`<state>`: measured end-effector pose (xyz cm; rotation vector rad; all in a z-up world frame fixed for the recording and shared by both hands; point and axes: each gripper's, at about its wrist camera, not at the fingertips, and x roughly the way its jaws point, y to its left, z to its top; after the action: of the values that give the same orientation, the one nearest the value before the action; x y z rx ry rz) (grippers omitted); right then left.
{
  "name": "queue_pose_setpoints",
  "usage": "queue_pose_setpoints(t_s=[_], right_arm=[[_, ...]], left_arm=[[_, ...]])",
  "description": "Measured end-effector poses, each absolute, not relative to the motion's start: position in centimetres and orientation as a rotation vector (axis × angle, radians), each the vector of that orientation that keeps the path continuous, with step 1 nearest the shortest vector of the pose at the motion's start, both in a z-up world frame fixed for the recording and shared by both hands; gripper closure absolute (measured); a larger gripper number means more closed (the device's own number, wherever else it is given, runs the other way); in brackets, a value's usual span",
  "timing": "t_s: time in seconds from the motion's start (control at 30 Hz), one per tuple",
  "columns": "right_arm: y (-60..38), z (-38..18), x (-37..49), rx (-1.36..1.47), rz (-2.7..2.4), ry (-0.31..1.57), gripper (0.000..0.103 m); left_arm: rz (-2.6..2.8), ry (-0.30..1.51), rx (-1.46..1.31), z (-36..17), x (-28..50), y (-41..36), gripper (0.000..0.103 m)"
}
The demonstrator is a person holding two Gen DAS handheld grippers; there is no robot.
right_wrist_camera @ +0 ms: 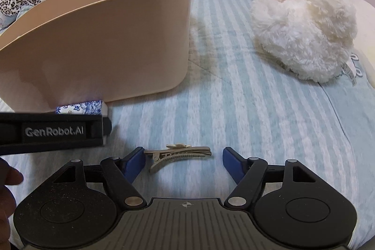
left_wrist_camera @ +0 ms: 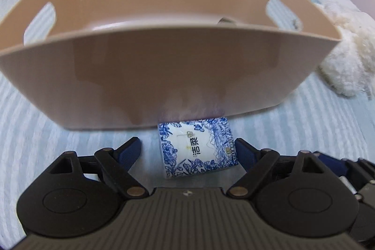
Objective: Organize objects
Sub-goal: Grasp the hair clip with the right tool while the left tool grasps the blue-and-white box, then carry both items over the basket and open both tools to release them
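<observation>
Left wrist view: the left gripper (left_wrist_camera: 188,152) stands wide open around a blue-and-white tissue pack (left_wrist_camera: 198,148), its right finger about touching the pack, which lies on the striped bedspread (left_wrist_camera: 46,132) against the tan bin (left_wrist_camera: 140,67) at twelve o'clock. Right wrist view: the right gripper (right_wrist_camera: 182,163) brackets a metal hair clip (right_wrist_camera: 178,152), jaws apart and gripping nothing, left pad at the clip's end, with a white plush toy (right_wrist_camera: 304,27) at one o'clock.

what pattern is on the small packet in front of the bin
Blue floral print on white packet, clearest in the left wrist view.
</observation>
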<state>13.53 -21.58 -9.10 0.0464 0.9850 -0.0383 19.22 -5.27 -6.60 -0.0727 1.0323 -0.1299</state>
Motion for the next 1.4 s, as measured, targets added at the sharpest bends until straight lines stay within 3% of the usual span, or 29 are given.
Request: queue_pose_setpoints(t_s=[0.13, 0.23, 0.57, 0.93, 1.4], right_arm=[[-21.2, -9.0, 13.6, 0.031, -0.018, 0.973, 0.048], [-20.8, -8.8, 13.5, 0.010, -0.005, 0.961, 0.048], [-20.8, -7.2, 12.2, 0.022, 0.036, 0.929, 0.048], [-21.3, -0.3, 10.6, 0.031, 0.082, 0.728, 0.048], [-20.1, 6.8, 16.0, -0.011, 0.119, 0.562, 0.047]], left_arm=[[-0.118, 1.008, 0.009, -6.5, 18.7, -5.2, 0.035], [-0.122, 1.004, 0.012, -6.3, 18.3, -4.7, 0.037], [-0.101, 0.922, 0.074, -3.5, 15.3, -2.6, 0.037], [-0.131, 0.788, 0.076, 3.0, 12.6, 0.7, 0.037], [-0.073, 0.670, 0.071, 8.3, 17.9, 1.9, 0.037]])
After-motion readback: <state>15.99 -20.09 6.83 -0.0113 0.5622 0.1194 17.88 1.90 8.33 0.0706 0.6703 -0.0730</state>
